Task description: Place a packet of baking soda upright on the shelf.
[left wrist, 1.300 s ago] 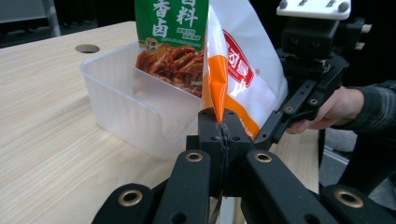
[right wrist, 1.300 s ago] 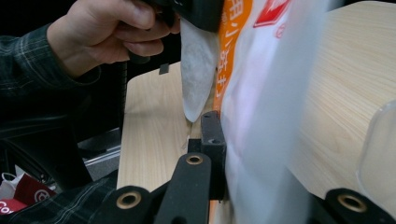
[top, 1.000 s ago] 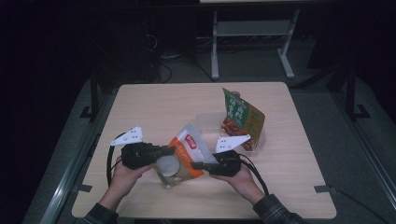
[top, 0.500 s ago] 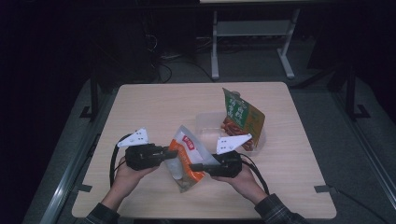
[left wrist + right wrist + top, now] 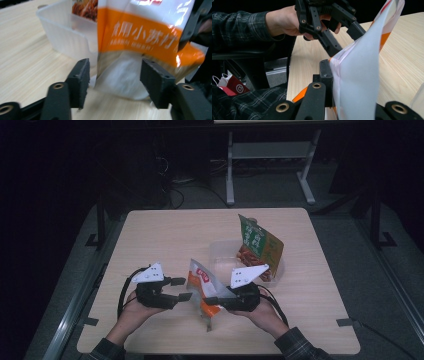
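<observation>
An orange and white pouch (image 5: 202, 285) stands upright over the near middle of the table, and my right gripper (image 5: 209, 300) is shut on its lower edge. In the right gripper view the pouch (image 5: 359, 75) is pinched between the jaws of my right gripper (image 5: 337, 87). My left gripper (image 5: 181, 289) is open just left of the pouch. In the left gripper view the pouch's white bottom (image 5: 125, 75) sits in the gap of my left gripper (image 5: 115, 80), and neither pad touches it.
A clear plastic container (image 5: 223, 251) stands behind the pouch, holding a tilted green and orange snack bag (image 5: 260, 242). It also appears as the container (image 5: 62, 30) in the left gripper view. Bare wooden table (image 5: 165, 235) lies to the left and far side.
The pouch has swung from lying tilted with its round bottom showing to standing upright in the right gripper. The left gripper now sits a little apart from it, jaws spread.
</observation>
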{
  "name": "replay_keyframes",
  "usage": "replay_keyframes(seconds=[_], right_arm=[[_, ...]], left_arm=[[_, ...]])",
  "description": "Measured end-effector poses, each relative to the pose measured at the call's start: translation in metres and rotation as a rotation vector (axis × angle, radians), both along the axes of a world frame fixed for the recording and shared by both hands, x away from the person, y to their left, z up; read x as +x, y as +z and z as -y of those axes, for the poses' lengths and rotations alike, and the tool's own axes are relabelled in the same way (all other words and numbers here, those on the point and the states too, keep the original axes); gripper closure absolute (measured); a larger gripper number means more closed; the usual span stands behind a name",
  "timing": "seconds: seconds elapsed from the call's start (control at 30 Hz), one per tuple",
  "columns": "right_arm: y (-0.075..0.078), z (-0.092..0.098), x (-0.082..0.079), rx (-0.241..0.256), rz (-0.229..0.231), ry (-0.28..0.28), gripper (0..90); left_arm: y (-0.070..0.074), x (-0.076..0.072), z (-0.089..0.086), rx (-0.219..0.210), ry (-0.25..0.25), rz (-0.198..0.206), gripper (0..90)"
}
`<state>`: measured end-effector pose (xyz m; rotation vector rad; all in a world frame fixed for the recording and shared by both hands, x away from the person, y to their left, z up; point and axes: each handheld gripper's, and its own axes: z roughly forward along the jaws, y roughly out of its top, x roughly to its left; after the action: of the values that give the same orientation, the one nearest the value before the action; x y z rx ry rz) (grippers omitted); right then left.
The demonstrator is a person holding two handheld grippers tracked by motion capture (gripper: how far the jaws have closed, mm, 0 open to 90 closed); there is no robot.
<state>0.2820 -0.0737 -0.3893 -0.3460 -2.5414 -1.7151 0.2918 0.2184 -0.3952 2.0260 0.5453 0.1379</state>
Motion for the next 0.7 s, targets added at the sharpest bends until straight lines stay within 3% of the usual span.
replay_keyframes(seconds=[0.37, 0.5, 0.7], right_arm=[[0.012, 0.007, 0.000, 0.008, 0.013, 0.002, 90.0], [0.020, 0.012, 0.002, 0.008, 0.030, 0.005, 90.0], [0.033, 0.019, 0.009, 0.009, 0.054, -0.001, 90.0]], left_arm=[[-0.019, -0.012, -0.021, 0.078, 0.066, -0.019, 27.7], [-0.027, -0.019, -0.029, 0.085, 0.081, -0.061, 27.2], [-0.033, -0.022, -0.033, 0.099, 0.095, -0.076, 26.1]])
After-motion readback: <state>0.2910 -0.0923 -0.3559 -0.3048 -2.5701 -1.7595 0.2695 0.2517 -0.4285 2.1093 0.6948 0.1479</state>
